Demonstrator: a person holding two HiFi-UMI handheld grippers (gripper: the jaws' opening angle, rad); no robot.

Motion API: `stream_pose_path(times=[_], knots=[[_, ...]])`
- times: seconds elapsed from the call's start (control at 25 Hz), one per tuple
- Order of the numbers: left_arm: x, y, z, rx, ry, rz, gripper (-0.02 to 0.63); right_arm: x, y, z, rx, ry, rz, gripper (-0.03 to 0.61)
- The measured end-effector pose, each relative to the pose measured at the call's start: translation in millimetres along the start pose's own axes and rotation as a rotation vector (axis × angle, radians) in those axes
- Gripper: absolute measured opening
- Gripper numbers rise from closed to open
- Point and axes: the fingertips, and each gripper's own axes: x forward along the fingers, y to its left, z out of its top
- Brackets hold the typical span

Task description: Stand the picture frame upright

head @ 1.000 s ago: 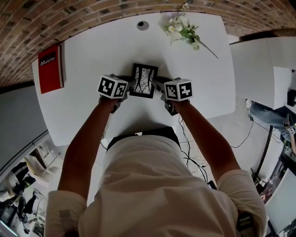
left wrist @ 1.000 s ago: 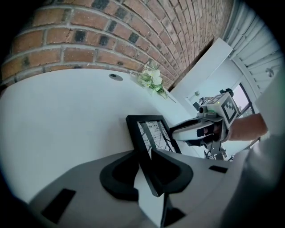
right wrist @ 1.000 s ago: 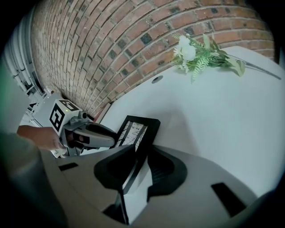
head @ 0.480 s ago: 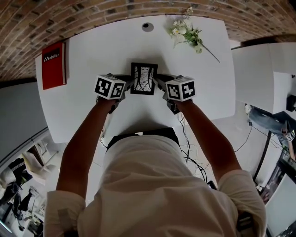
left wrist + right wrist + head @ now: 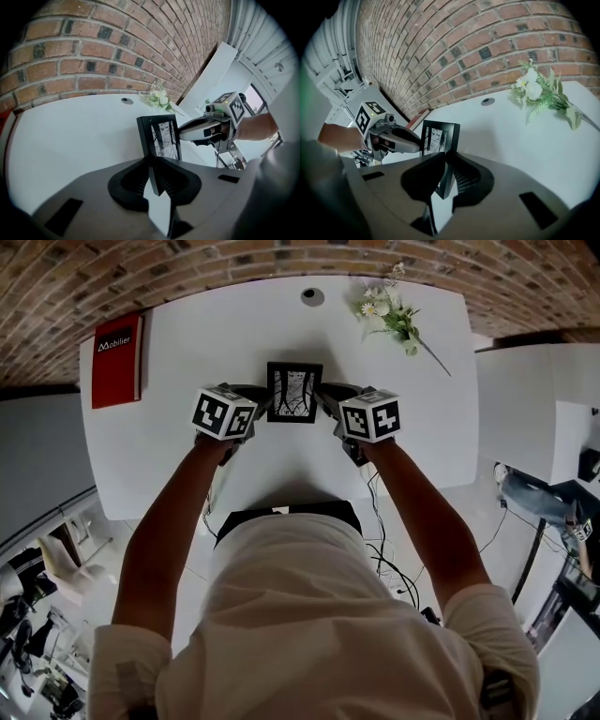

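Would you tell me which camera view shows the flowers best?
The right gripper view: the flowers lie large and sharp. The head view shows them small; the left gripper view, tiny beyond the picture frame.

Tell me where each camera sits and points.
Head view: on the person's head, facing steeply down at the table; both forearms show.
Left gripper view: on the left gripper, along jaws that have just been closing on the picture frame; right arm shows.
Right gripper view: on the right gripper, along jaws gripping the frame; left arm shows.
Both share frame, flowers, brick wall.
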Motion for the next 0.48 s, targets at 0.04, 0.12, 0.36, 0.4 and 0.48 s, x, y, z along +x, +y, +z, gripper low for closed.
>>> stream_pose_path(times=[0.04, 0.12, 0.36, 0.4, 0.48], knots=[[-1.8, 1.3, 1.1, 0.004, -0.004, 0.008, 0.049, 0.4, 1.2, 2.3, -0.011, 0.001, 0.001, 0.055], [-5.6, 3.9, 3.2, 0.008, -0.013, 0.024, 0.048, 1.4, 4.3, 7.3, -0.029, -0.003, 0.008, 0.054], [-18.0, 12.7, 13.0, 0.013, -0.042, 0.068, 0.048, 6.4, 10.4, 20.1, -0.064, -0.009, 0.019, 0.051], [-20.0, 14.3, 15.0, 0.015, -0.046, 0.073, 0.048, 7.4, 11.2, 22.6, -0.072, -0.010, 0.023, 0.051], [-23.8, 17.6, 18.9, 0.017, -0.056, 0.079, 0.047, 9.5, 13.0, 28.6, -0.087, -0.014, 0.031, 0.051]])
